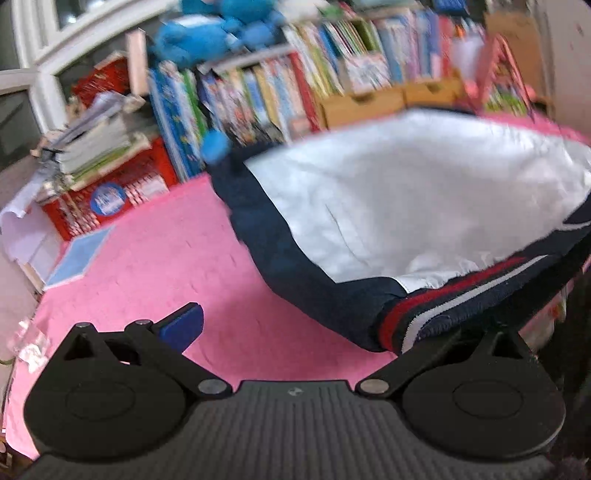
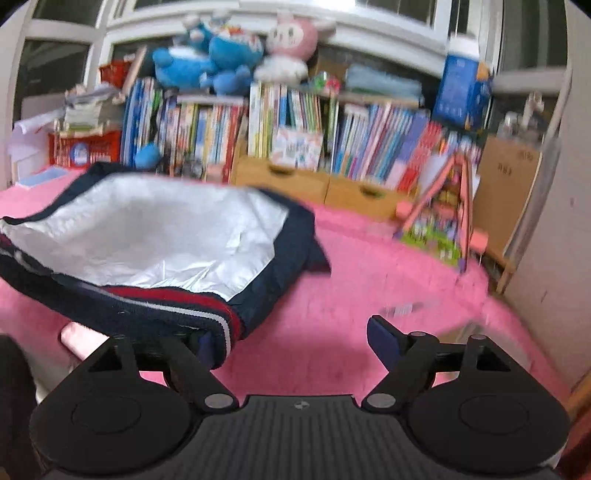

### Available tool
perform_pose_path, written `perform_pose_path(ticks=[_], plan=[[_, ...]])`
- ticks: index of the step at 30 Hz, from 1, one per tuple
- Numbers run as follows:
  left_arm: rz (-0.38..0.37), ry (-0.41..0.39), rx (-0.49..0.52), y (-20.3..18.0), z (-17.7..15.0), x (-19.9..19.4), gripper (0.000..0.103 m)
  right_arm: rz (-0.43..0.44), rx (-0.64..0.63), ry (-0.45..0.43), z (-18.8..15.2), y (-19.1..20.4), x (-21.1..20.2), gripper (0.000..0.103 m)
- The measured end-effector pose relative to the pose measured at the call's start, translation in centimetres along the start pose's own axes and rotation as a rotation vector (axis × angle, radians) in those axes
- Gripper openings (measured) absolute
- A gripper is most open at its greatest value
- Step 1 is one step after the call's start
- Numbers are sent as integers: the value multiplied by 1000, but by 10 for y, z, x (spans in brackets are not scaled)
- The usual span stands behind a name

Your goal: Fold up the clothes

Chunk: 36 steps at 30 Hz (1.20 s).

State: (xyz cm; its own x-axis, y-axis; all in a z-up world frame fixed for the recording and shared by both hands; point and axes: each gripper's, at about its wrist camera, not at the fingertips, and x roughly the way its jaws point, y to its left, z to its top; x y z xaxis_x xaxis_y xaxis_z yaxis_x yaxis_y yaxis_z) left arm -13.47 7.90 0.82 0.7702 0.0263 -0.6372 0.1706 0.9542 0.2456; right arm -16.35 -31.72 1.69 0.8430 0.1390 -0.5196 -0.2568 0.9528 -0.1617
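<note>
The navy jacket with silver-white lining and striped ribbed hem (image 2: 147, 236) lies partly folded on the pink fuzzy blanket (image 2: 351, 295), unfinished, both the left gripper (image 1: 314, 332) and right gripper (image 2: 295, 343) spread, pinching nothing.

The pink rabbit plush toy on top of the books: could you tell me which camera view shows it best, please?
The right wrist view: the pink rabbit plush toy sits whole, though blurred, above the books. The left wrist view does not show it; only blue plush toys appear there.
</note>
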Motion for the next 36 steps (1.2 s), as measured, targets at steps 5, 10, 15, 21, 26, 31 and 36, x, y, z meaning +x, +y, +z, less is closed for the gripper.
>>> perform_pose_path(ticks=[5,10,15,21,26,31,36], plan=[[-114,53,39,-6,-9,2,103,56,2,132,-20,5,21,79],[-300,38,78,5,-11,-24,103,189,22,155,-10,-4,8,82],[-322,-73,45,23,4,-45,103,296,105,111,24,-27,-8,94],[-68,-144,-12,44,72,-6,103,255,21,-61,95,-23,17,101],[78,-172,-17,57,135,75,103,157,-71,-121,159,22,111,99],[127,-115,-111,68,181,166,103,117,-71,-7,203,62,237,75],[72,87,-204,78,186,247,97,130,-71,122,215,89,329,74]])
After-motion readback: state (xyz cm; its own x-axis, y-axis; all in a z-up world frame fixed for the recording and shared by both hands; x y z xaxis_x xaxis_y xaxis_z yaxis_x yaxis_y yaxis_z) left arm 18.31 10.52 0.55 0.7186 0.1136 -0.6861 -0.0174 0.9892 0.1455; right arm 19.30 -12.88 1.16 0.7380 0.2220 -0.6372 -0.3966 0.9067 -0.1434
